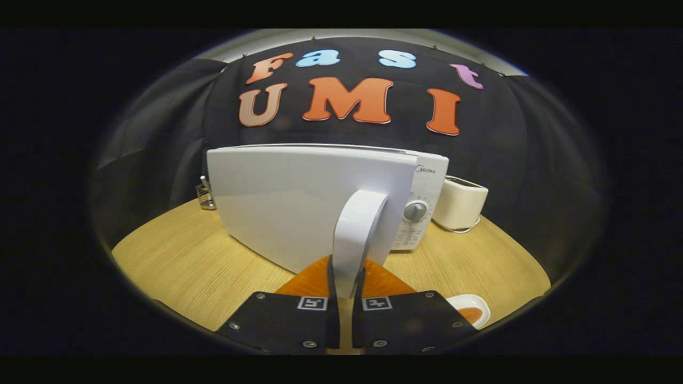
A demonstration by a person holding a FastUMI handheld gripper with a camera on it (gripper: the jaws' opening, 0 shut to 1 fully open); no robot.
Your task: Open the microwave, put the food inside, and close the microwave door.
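A white microwave (427,176) stands at the back of the wooden table (187,261). Its white door (288,202) is swung partly open toward me, and I see the door's outer face. The door's curved white handle (357,224) runs down between my fingers. My gripper (345,282) is shut on that handle, one finger pressing each side of its lower end. A white plate (477,309) with orange food on it sits on the table just right of my fingers, partly hidden behind the gripper's body.
The microwave's control panel with a round knob (415,212) shows right of the door. A cream toaster (459,202) stands right of the microwave. A small metal object (205,196) sits behind the door's left edge. Black cloth walls surround the table.
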